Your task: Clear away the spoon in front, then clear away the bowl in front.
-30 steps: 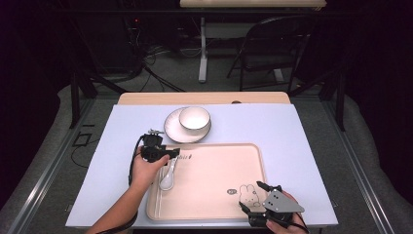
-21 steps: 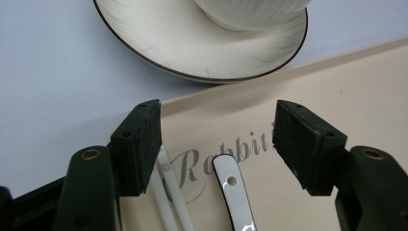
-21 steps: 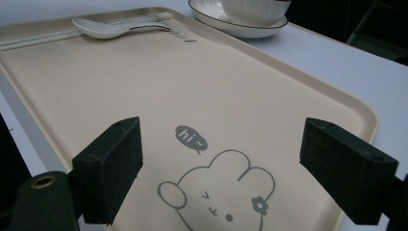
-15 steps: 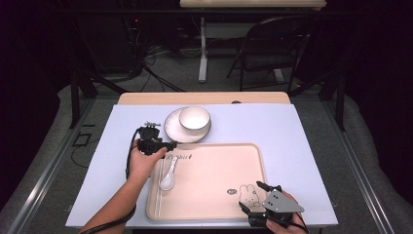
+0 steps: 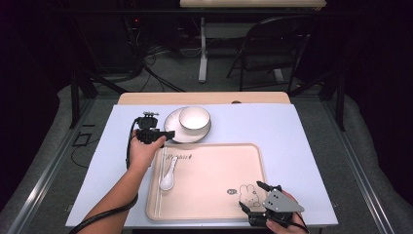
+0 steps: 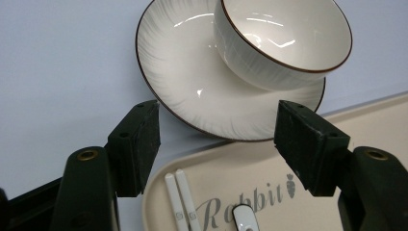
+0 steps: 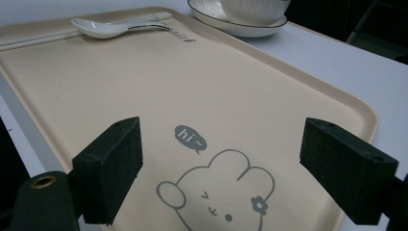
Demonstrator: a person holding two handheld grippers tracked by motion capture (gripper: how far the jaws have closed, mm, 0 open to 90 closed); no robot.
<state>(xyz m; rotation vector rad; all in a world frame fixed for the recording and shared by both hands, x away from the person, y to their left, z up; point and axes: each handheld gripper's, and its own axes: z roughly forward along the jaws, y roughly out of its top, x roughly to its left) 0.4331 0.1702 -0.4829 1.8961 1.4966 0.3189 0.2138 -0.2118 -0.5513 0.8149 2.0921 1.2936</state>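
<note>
With its jaws spread wide just short of the plate (image 6: 211, 91), which sits beyond the tray's (image 5: 214, 195) far left corner, the left gripper (image 6: 216, 144) risks nudging it and toppling the bowl (image 6: 284, 41) resting on it.

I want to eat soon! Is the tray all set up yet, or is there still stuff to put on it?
Partly. The spoon and chopsticks already lie on the tray. The open left gripper is at the plate with the bowl, both off the tray. The right gripper waits open.
</note>
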